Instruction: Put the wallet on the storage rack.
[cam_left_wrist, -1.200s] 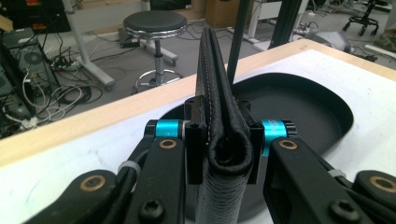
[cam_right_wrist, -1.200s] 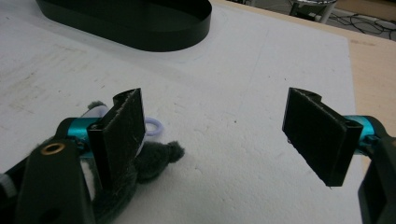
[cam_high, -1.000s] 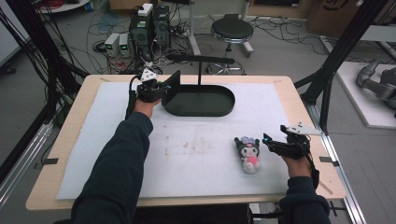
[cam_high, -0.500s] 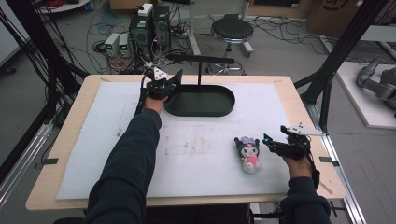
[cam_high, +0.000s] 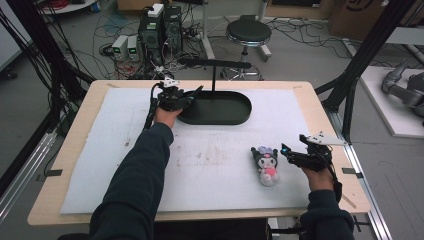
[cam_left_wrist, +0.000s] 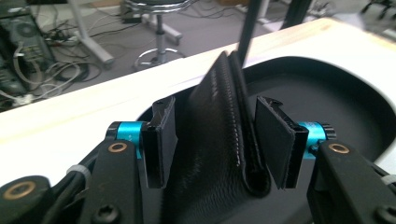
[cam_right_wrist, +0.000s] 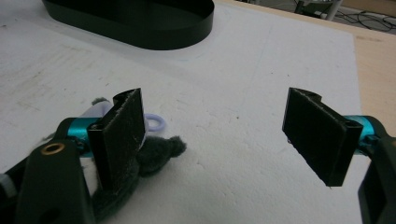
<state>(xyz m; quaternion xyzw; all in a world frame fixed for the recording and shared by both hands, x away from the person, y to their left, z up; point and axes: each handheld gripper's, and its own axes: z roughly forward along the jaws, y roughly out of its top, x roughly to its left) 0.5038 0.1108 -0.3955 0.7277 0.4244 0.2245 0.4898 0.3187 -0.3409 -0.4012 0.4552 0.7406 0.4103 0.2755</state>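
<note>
The left gripper (cam_left_wrist: 217, 140), its jaws just opened, releases the folded black leather wallet (cam_left_wrist: 219, 140) over the black oval tray (cam_high: 220, 109), while the right gripper (cam_right_wrist: 224, 135) waits spread and empty.

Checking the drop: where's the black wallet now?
Left gripper view: black wallet stands between the just-opened left gripper pads, over the black tray's left end.

A round black stool (cam_high: 248, 34) stands on the floor at the top centre of the frame, with a tangle of cables (cam_high: 120, 35) and a black computer tower (cam_high: 161, 25) to its left. Black frame struts (cam_high: 367, 45) rise at the upper right, beyond the wooden surface (cam_high: 80, 150).
</note>
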